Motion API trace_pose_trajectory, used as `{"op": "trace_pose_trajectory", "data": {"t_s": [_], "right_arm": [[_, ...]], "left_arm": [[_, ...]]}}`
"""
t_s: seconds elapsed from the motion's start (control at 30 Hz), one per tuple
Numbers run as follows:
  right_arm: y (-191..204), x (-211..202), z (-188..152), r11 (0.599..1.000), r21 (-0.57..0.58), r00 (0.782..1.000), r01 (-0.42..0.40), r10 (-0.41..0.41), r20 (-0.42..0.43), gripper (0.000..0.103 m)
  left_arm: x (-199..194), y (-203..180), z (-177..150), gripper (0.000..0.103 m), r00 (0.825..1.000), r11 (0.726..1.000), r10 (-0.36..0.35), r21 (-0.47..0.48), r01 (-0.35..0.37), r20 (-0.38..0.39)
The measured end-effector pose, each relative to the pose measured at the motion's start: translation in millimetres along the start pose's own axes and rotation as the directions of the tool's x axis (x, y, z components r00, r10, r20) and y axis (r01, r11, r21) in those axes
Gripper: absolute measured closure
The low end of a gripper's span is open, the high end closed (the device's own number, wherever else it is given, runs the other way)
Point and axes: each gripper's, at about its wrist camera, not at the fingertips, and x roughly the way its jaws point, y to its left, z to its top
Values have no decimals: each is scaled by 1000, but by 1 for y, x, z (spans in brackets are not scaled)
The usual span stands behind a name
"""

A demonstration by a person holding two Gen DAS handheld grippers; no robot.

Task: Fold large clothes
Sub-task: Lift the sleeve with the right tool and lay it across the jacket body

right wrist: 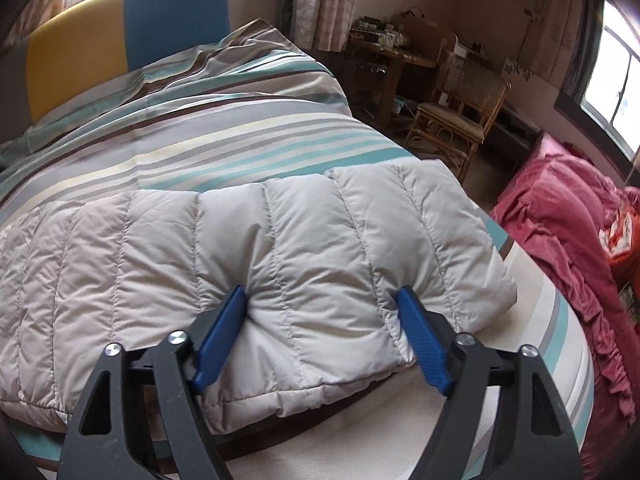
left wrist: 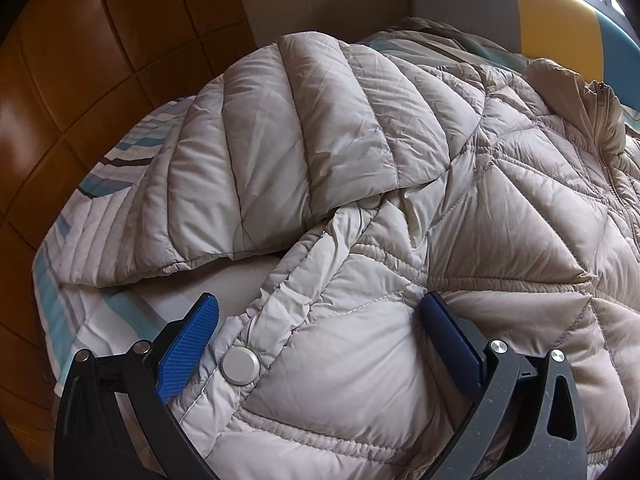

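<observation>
A large beige quilted puffer jacket (left wrist: 460, 216) lies spread on the striped bed (left wrist: 108, 216). Its sleeve (left wrist: 288, 148) lies across the upper left, and a metal snap button (left wrist: 241, 365) sits on the front edge. My left gripper (left wrist: 320, 312) is open, its blue fingers straddling the jacket's front edge without pinching it. In the right wrist view the jacket's other sleeve (right wrist: 280, 236) lies flat on the bed. My right gripper (right wrist: 322, 300) is open, its fingers pressed into the sleeve's padding near the cuff end.
The striped duvet (right wrist: 208, 128) covers the bed up to a yellow and blue headboard (right wrist: 120, 28). A brown wooden floor (left wrist: 60, 92) lies left of the bed. A rattan chair (right wrist: 456, 112), a cluttered desk and a red blanket (right wrist: 568, 232) stand on the right.
</observation>
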Motion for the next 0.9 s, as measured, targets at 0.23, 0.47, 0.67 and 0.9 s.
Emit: {"op": "trace_pose_trajectory", "data": {"t_s": [0.23, 0.47, 0.67, 0.9], "right_arm": [[14, -2, -2, 997, -70, 999, 43, -41, 27, 42], [21, -1, -4, 993, -107, 998, 58, -54, 39, 51], [30, -3, -6, 984, -163, 997, 67, -58, 58, 68], [43, -12, -9, 970, -222, 992, 96, -74, 105, 87]], "left_arm": [[-1, -1, -1, 3, 1000, 1000, 1, 0, -1, 1], [-1, -1, 0, 3, 1000, 1000, -1, -2, 1, 0], [-1, -1, -1, 3, 1000, 1000, 1, -1, -1, 1], [-1, -1, -1, 3, 1000, 1000, 1, -1, -1, 2]]}}
